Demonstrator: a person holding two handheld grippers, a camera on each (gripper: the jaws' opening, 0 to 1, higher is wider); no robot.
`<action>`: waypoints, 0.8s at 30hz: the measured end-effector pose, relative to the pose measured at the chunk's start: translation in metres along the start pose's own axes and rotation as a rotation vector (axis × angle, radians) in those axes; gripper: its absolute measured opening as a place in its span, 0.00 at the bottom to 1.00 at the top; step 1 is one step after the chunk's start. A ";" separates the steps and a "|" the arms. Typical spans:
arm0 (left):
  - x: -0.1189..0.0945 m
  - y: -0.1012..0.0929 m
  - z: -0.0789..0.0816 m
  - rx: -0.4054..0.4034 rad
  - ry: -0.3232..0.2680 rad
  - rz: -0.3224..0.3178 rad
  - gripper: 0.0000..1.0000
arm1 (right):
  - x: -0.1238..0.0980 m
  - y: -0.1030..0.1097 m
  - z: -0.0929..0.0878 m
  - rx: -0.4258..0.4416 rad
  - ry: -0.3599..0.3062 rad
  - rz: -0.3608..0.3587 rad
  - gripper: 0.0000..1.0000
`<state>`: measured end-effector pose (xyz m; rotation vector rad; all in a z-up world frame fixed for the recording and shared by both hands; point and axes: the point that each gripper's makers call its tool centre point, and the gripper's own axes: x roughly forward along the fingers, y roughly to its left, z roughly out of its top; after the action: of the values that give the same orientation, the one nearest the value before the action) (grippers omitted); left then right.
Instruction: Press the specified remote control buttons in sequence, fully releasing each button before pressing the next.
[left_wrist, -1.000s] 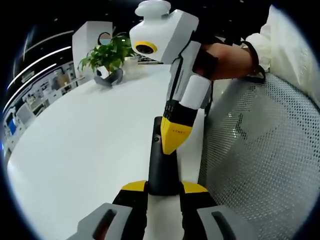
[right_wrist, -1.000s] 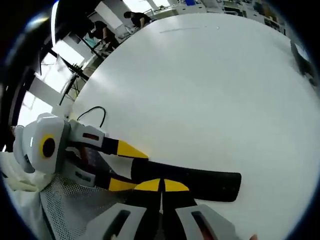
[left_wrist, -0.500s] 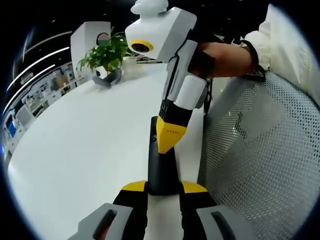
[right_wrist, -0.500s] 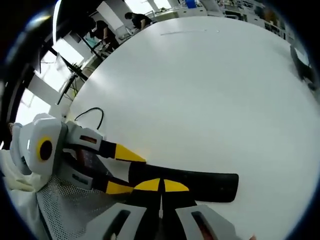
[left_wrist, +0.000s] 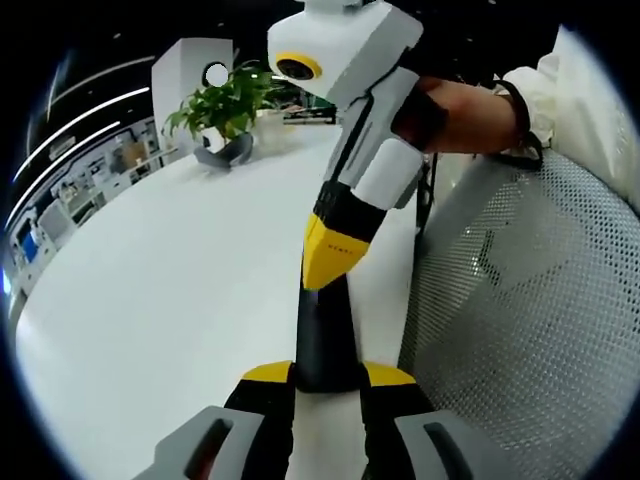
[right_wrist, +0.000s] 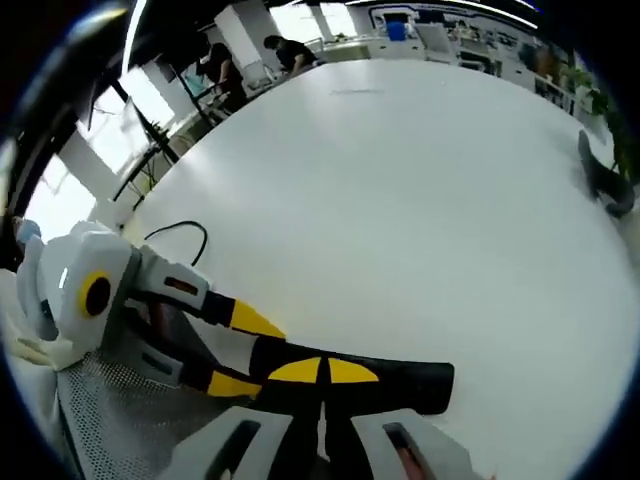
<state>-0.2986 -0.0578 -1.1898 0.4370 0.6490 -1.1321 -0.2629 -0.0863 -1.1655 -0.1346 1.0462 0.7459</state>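
A black remote control (left_wrist: 322, 335) is held at its near end between the yellow-tipped jaws of the left tool (left_wrist: 328, 375), which are closed narrowly on it; the remote extends straight ahead of that tool over the white desk (left_wrist: 170, 290). In the left gripper view, the right tool (left_wrist: 330, 262) is seen coming down from above and ahead, its jaws brought together into a single yellow point set at the remote's upper face, though actual contact cannot be made out. It is gripped by a hand (left_wrist: 470, 100) in a white sleeve. To the right of the left tool a white mesh surface (left_wrist: 520, 320) is seen, and far ahead on the desk a potted plant (left_wrist: 225, 110).

In the right gripper view, the right tool (right_wrist: 322, 372) is shown with jaws pressed together directly over the remote (right_wrist: 400, 385), which lies crosswise beneath the tips. The left tool (right_wrist: 235, 350) is seen to the left, clamped on the remote's end.
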 end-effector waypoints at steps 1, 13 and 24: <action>0.000 0.000 0.000 0.000 0.000 0.000 0.25 | -0.003 -0.001 0.005 -0.003 -0.034 -0.007 0.00; 0.000 0.003 0.001 -0.008 -0.008 0.008 0.25 | -0.059 -0.008 0.033 -0.016 -0.273 -0.102 0.00; 0.002 0.004 0.002 -0.012 -0.018 0.010 0.25 | -0.124 -0.036 0.041 0.100 -0.567 -0.218 0.24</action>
<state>-0.2942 -0.0591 -1.1896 0.4188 0.6368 -1.1209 -0.2460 -0.1569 -1.0511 0.0494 0.5154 0.4881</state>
